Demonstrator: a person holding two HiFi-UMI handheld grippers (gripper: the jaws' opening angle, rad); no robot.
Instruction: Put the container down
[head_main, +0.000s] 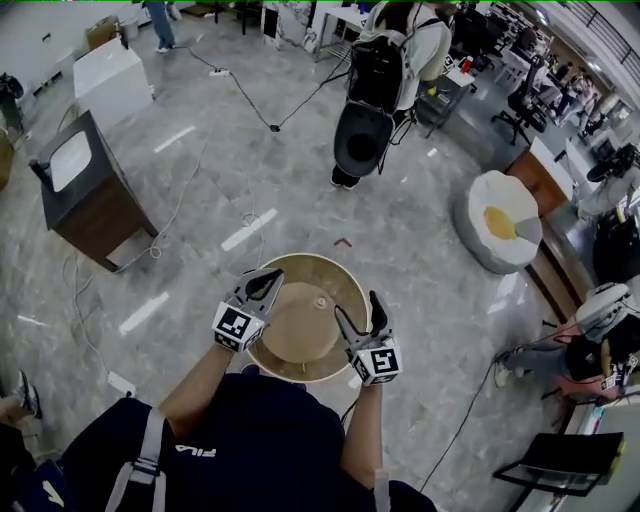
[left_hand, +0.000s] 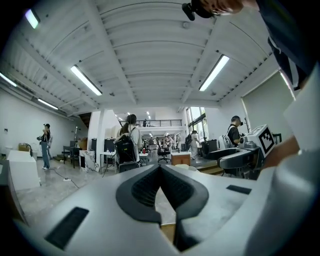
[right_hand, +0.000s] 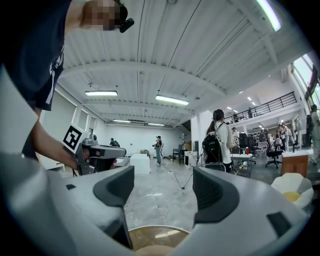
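The left gripper (head_main: 262, 285) is clenching the container (head_main: 312, 259) at its left rim, jaw tips meeting. The container is apparently hanging clear above the floor (head_main: 400, 240), directly below both grippers. The right gripper (head_main: 358, 308) is standing released, jaws astride the right rim. Only the right gripper view is showing that gap.

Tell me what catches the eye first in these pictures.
A round tan container fills the centre of the head view. The left gripper, fingers together, is at its left rim, and the right gripper, fingers apart, is over its right side. Beyond it on the grey floor stands a person with a black backpack, and a white beanbag lies off to the right.
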